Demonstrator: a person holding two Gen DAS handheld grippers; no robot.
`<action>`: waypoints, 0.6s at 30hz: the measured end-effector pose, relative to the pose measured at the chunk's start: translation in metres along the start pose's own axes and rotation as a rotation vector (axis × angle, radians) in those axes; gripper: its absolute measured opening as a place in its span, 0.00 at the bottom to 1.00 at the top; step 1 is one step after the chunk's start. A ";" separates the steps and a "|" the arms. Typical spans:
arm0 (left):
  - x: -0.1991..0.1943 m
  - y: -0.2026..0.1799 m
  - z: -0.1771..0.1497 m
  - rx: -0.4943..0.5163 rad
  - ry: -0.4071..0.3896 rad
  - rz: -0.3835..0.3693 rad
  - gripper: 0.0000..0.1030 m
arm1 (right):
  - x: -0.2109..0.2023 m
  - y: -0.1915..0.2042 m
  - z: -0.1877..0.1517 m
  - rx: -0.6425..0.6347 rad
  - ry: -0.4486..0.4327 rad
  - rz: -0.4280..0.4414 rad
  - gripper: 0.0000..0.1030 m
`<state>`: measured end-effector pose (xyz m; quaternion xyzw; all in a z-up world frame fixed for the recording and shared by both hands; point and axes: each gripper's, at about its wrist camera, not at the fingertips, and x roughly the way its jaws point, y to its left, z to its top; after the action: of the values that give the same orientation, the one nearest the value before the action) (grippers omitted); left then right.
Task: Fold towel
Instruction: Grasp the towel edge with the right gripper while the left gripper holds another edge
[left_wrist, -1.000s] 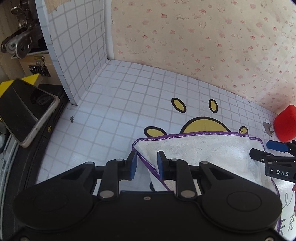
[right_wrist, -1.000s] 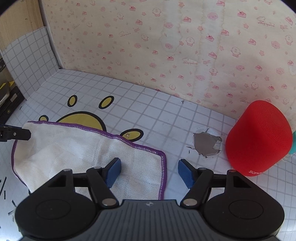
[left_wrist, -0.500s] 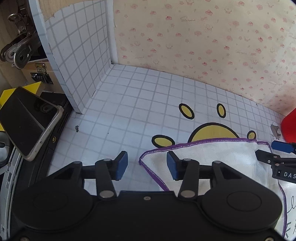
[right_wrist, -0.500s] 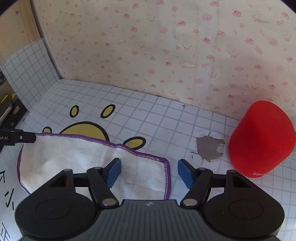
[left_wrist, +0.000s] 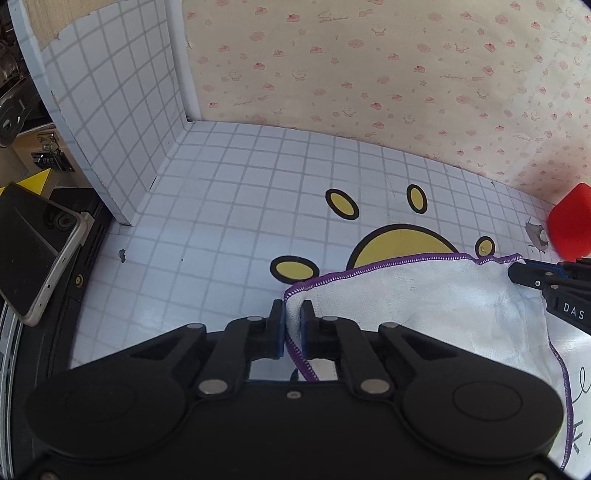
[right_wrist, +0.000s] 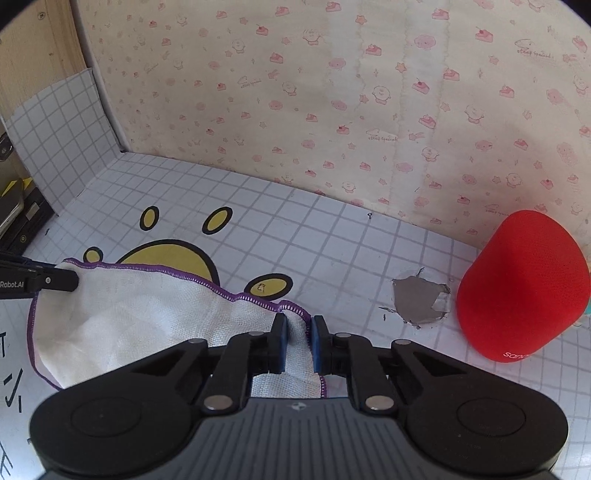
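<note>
Jaws on both grippers are now pinched onto the towel (left_wrist: 424, 295): the left gripper (left_wrist: 293, 325) has clamped the near left corner, with the purple-stitched hem running down between its blue pads, and the right gripper (right_wrist: 298, 336) is closing on the near right corner, where a fold of white cloth is bunched between its pads. A second ago both sets of jaws stood wide apart, straddling those corners without touching them; half a second ago they were still spread, and the left one had even widened a little first. That closing is the change that matters, since it looks like the grasp that begins the fold, with two adjacent corners secured at the same time. The towel itself lies on the table (left_wrist: 229, 206), a white grid-patterned surface, partly covering the large yellow cartoon shape (right_wrist: 166, 254) printed there. Its hem, which earlier lay flat and fairly straight, now ripples and lifts slightly at each pinched corner, and the cloth between the grippers is a little rumpled. Neither hand appears to have shifted much while the jaws shut. A red speaker (right_wrist: 517, 288) stands well apart to the right, beside a torn patch (right_wrist: 417, 302) in the table covering, and a phone (left_wrist: 33, 251) rests off the left edge. My reading is that the next move calls for lifting both corners together and carrying them across to the far edge.
</note>
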<state>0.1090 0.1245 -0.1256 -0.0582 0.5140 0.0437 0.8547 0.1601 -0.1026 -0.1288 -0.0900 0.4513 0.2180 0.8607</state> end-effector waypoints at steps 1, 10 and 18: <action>-0.001 0.000 0.000 -0.001 -0.002 -0.002 0.08 | -0.001 0.000 -0.001 0.001 0.000 0.002 0.09; -0.019 -0.006 0.000 0.008 -0.027 -0.029 0.07 | -0.013 0.003 -0.004 0.010 -0.021 0.009 0.06; -0.033 -0.017 -0.005 0.035 -0.048 -0.026 0.05 | -0.031 0.006 -0.005 0.007 -0.056 0.006 0.04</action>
<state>0.0910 0.1069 -0.0976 -0.0488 0.4933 0.0251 0.8681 0.1382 -0.1085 -0.1060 -0.0796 0.4278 0.2213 0.8727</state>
